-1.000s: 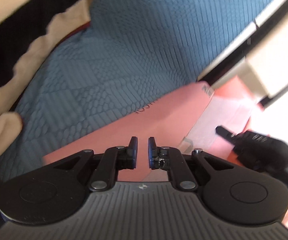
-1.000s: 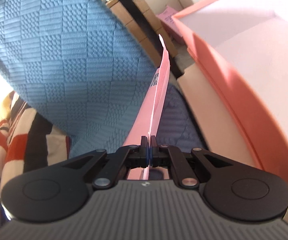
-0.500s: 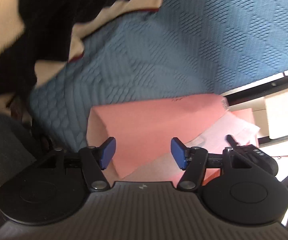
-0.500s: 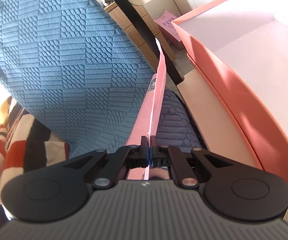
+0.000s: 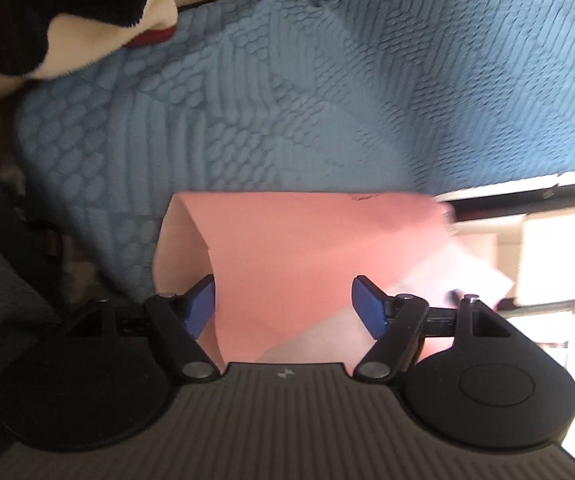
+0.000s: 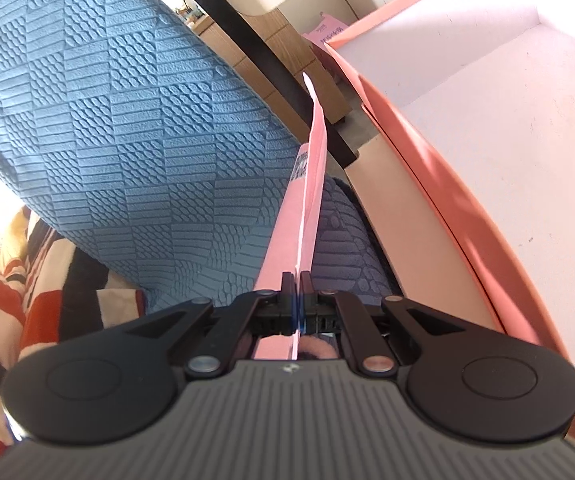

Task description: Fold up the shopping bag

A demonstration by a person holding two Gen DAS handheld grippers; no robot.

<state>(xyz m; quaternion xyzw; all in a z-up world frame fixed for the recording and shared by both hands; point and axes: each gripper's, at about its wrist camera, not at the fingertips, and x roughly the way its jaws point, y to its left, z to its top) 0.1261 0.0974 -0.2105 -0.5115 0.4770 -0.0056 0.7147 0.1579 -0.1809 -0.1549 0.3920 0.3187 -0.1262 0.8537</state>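
Observation:
A pink paper shopping bag [image 5: 299, 256], flattened and partly folded, lies over the blue textured bedspread [image 5: 327, 100]. My left gripper [image 5: 283, 306] hovers over the bag's near part; its jaws are opening, blue pads [image 5: 201, 304] wide apart, with the pink sheet seen between them and neither pad pressing it. In the right wrist view the same bag [image 6: 311, 184] stands edge-on, rising away from the fingers. My right gripper [image 6: 296, 300] is shut on that thin edge. A barcode label shows on the bag's left face.
A black, cream and red striped blanket [image 5: 47, 12] lies at the bedspread's far left, seen again as the striped blanket [image 6: 15, 292]. An open pink box with a white inside [image 6: 507, 128] stands close on the right. Beyond the bedspread [image 6: 127, 120] are a dark rail and wooden furniture.
My left gripper opened from nearly shut to wide, rolled and sank toward the bag, so the bag now sits centred between its pads. The right gripper stayed shut on the bag's edge.

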